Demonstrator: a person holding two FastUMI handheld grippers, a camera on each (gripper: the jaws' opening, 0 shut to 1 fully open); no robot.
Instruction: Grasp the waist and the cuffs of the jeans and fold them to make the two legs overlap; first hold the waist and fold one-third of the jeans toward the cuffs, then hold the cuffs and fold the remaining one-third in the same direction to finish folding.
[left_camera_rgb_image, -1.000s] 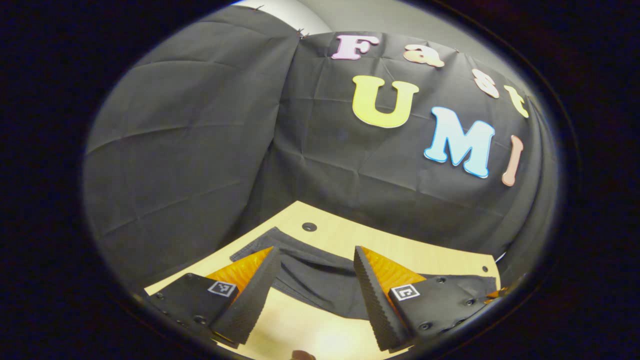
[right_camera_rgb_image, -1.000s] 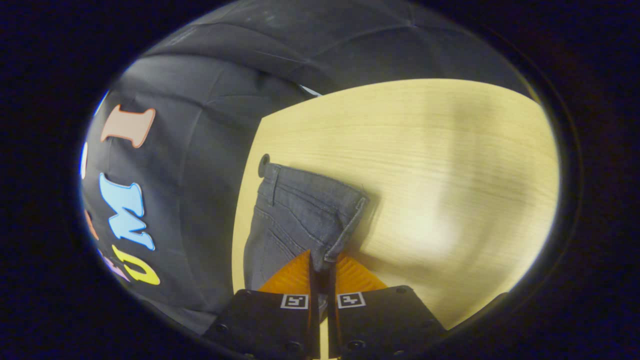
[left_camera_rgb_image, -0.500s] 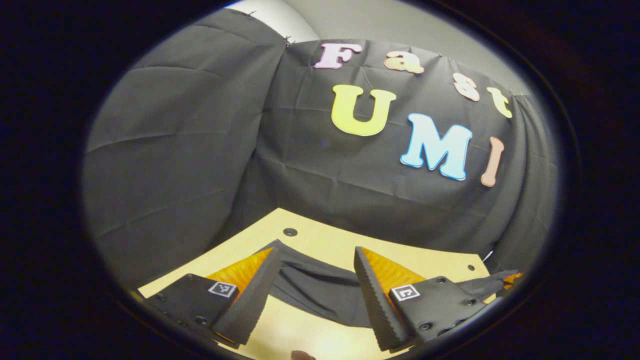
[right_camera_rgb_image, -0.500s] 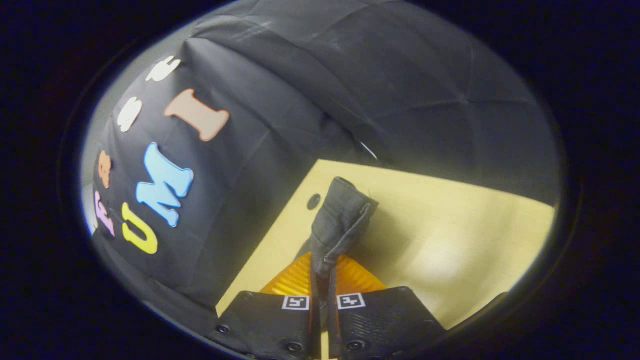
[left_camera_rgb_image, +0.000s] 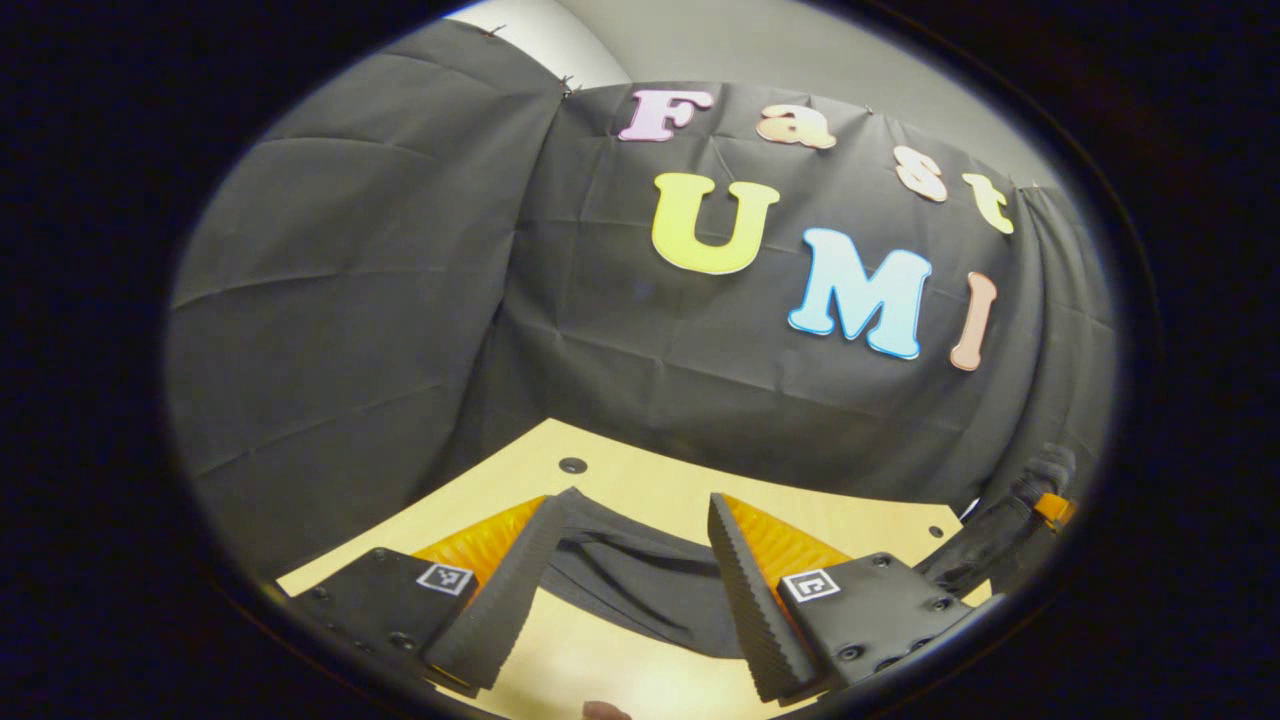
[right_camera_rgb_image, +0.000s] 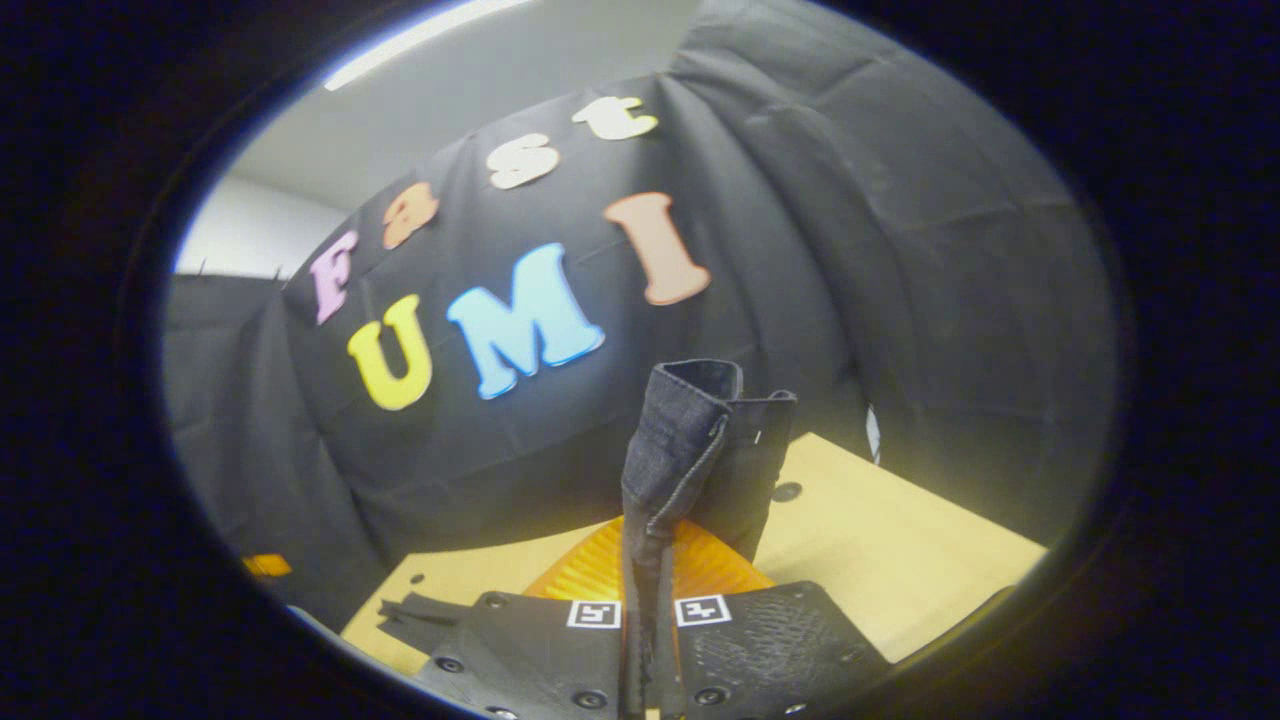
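So the right gripper (right_camera_rgb_image: 645, 590) is clamped on the jeans (right_camera_rgb_image: 690, 440) at the waist edge, lifted off the desk (right_camera_rgb_image: 900, 560). Left gripper (left_camera_rgb_image: 630, 560) is open, with the rest of the jeans lying crosswise on the desk just ahead of it.

We hold our left gripper (left_camera_rgb_image: 630, 580) low and tilted slightly upward, its two fingers spread wide apart with nothing pinched between them. Our right gripper (right_camera_rgb_image: 648, 600) is raised and angled upward, its fingers pressed close together on a gathered edge of the jeans (right_camera_rgb_image: 690, 440), which stands up from between them.
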